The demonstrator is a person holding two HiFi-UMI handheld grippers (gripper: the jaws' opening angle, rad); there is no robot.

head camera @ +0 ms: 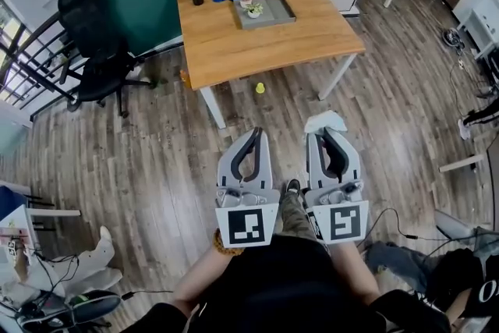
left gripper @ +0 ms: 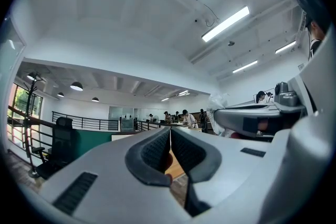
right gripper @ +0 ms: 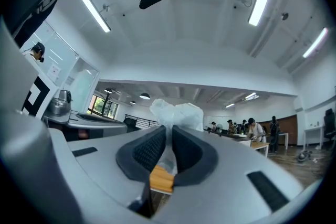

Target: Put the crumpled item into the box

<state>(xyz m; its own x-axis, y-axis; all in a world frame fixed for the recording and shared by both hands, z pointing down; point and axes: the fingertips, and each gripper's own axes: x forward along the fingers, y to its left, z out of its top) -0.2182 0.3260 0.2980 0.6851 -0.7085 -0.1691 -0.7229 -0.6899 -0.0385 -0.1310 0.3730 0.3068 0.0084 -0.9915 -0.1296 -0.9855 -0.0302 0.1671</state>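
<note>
The right gripper (head camera: 329, 135) pinches a wad of crumpled white plastic (head camera: 324, 121). The left gripper (head camera: 255, 135) is pressed together, empty. A grey box (head camera: 285, 10) sits near the table's (head camera: 257, 47) far edge.

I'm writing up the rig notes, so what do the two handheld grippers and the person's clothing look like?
Both the left gripper and right gripper have light grey shells tapering to fingers lined with black ribbed pads. Each carries a cube with black-and-white square markers. The person wears a black top.
</note>
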